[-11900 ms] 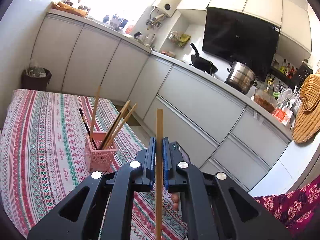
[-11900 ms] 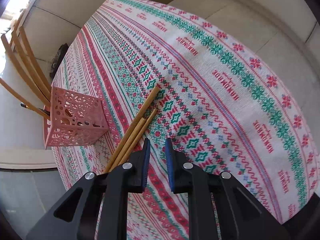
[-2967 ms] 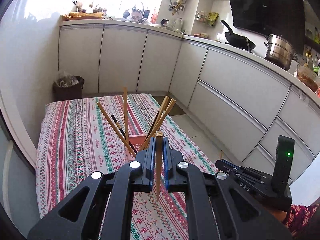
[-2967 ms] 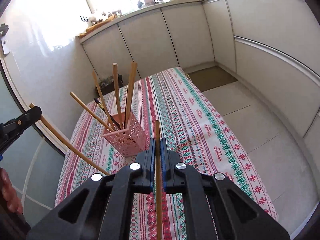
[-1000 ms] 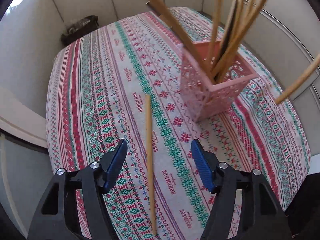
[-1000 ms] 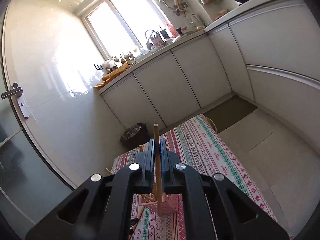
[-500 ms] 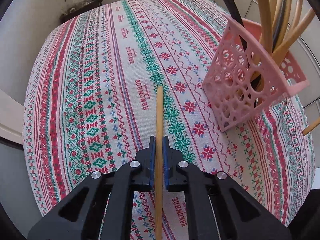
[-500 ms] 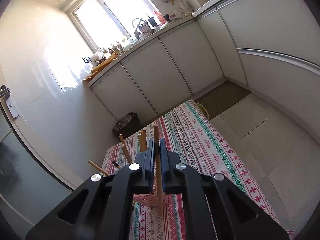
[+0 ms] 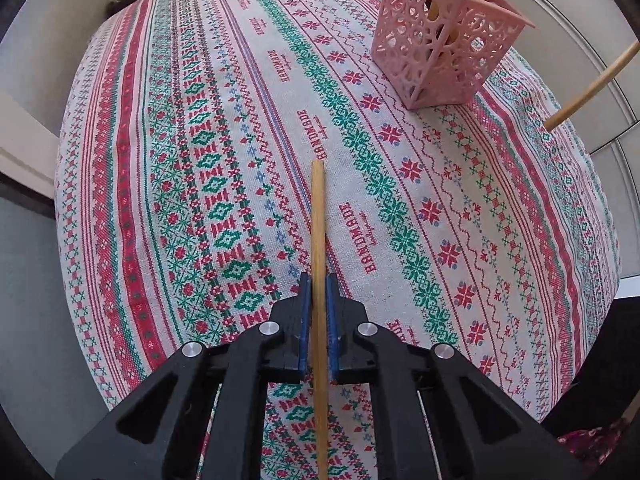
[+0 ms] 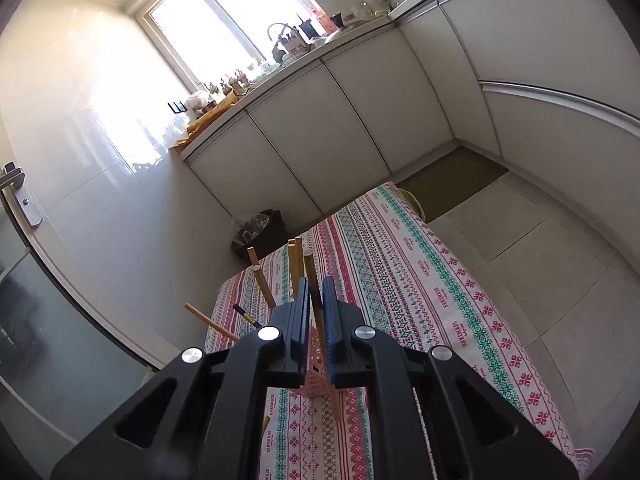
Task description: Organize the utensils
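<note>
Closed a moment ago around a chopstick (image 9: 319, 240) that lay loose on the tablecloth (image 9: 168, 184): left tongs (image 9: 316, 292), wide apart a second back, now clamped on it, stick pointing forward over the cloth. Means one more stray piece secured and ready for the pink basket (image 9: 440, 52). Right tongs (image 10: 316, 300) likewise pinched on a second chopstick (image 10: 320, 320), poised over the same basket. Basket upright, already crowded with leaning wooden chopsticks (image 10: 296, 264) plus one dark one.
</note>
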`<action>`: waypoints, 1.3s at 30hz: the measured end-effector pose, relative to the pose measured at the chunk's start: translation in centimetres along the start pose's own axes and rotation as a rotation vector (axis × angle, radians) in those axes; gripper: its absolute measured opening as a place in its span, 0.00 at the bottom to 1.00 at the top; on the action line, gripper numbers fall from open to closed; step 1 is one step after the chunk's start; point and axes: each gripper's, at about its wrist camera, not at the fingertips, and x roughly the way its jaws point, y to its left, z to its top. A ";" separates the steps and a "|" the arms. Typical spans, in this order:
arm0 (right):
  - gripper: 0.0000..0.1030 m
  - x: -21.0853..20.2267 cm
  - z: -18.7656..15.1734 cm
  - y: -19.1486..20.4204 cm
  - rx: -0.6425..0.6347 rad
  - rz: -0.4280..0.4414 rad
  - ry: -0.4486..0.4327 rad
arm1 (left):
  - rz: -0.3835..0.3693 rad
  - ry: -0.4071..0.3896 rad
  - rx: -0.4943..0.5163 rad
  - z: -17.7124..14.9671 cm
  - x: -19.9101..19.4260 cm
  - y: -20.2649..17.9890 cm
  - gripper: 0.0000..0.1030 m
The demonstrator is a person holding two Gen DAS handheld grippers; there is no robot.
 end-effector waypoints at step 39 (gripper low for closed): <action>0.08 -2.0 1.2 -2.5 0.035 0.006 -0.012 | 0.033 -1.325 -0.318 8.1 -22.7 -9.5 0.06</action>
